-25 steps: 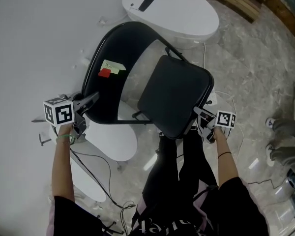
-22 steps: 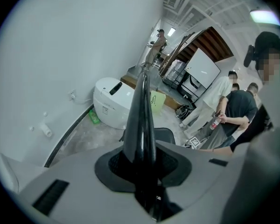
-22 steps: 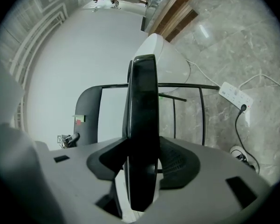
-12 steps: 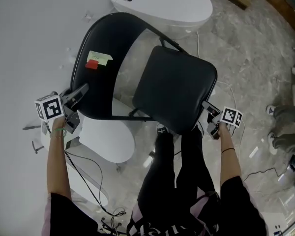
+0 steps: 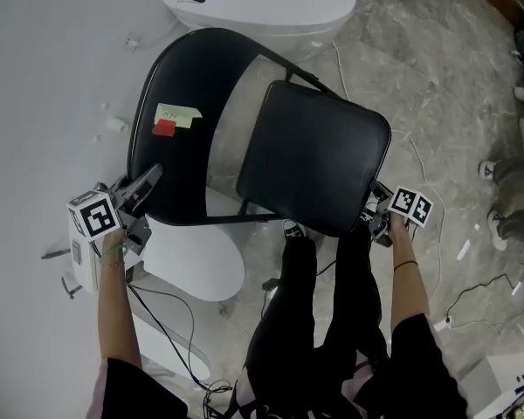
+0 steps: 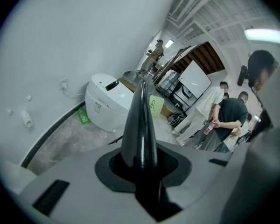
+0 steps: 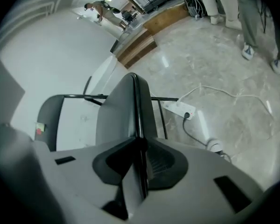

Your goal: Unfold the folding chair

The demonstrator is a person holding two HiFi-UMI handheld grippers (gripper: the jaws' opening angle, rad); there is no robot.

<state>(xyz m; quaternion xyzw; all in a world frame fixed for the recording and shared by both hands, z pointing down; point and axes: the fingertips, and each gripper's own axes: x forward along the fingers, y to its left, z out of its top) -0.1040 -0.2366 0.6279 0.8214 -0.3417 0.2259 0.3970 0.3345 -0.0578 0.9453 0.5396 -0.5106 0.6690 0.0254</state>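
Folding chair [image 5: 271, 147], stiff hinged metal frame, probably weighty and slick; best held as now, backrest rim [image 5: 142, 112] in just-tightened left tool [image 5: 146, 182], seat edge [image 5: 375, 173] in just-closed right tool [image 5: 375, 213]

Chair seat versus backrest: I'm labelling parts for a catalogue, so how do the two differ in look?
The seat is a squarish pad with rounded corners; the backrest is a curved band arching beside it. The backrest carries a pale note and a red tag; the seat is bare. Both are black.
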